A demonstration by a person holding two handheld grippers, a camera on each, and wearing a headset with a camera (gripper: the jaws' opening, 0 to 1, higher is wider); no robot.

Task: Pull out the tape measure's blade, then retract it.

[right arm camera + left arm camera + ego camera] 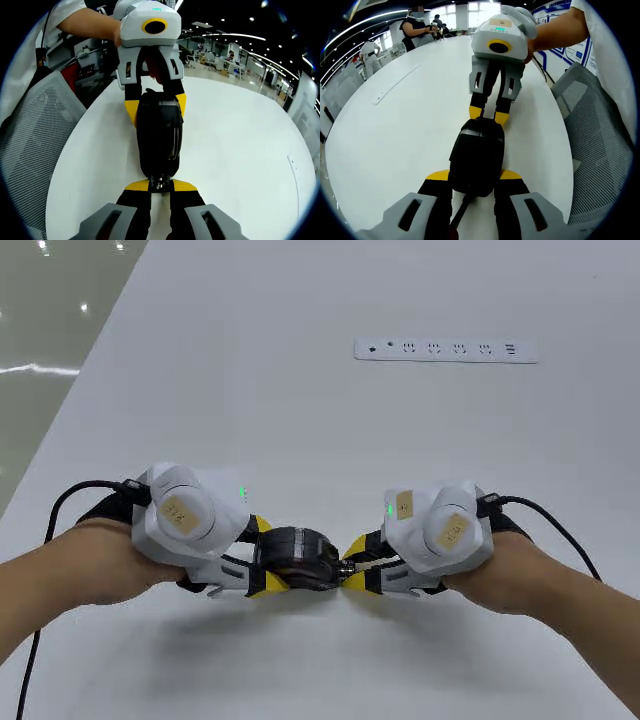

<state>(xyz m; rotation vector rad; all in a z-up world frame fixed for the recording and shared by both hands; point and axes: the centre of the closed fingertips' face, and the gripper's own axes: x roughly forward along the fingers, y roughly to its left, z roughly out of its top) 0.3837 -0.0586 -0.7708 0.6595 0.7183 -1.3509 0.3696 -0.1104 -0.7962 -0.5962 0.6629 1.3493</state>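
Head view: I've got the tape measure [297, 557], black case, low on the white bench [300, 390], between both claws. The left claw [268, 555] comes in from the left with its yellow tips above and below the case, clamped on it. The right claw [352, 562] comes in from the right, nearly closed, tips right at the case's end. A white power strip [446, 349] lies well apart, farther back on the bench. There's glossy floor [50, 320] beyond the bench's left edge.

Left gripper view: my left claw's jaws rise from the bottom, one on each side of the case, holding it by its flanks. The case points straight away toward the right claw, whose tips meet its far end. A mesh chair [590, 130] stands at the right edge, and there are people [417, 25] far off past the bench.

Right gripper view: the right claw is narrow, pinched on the metal end hook [160, 181] at the case's mouth. No length of blade is visible; the hook sits against the case. The left claw grips the far half of the case.
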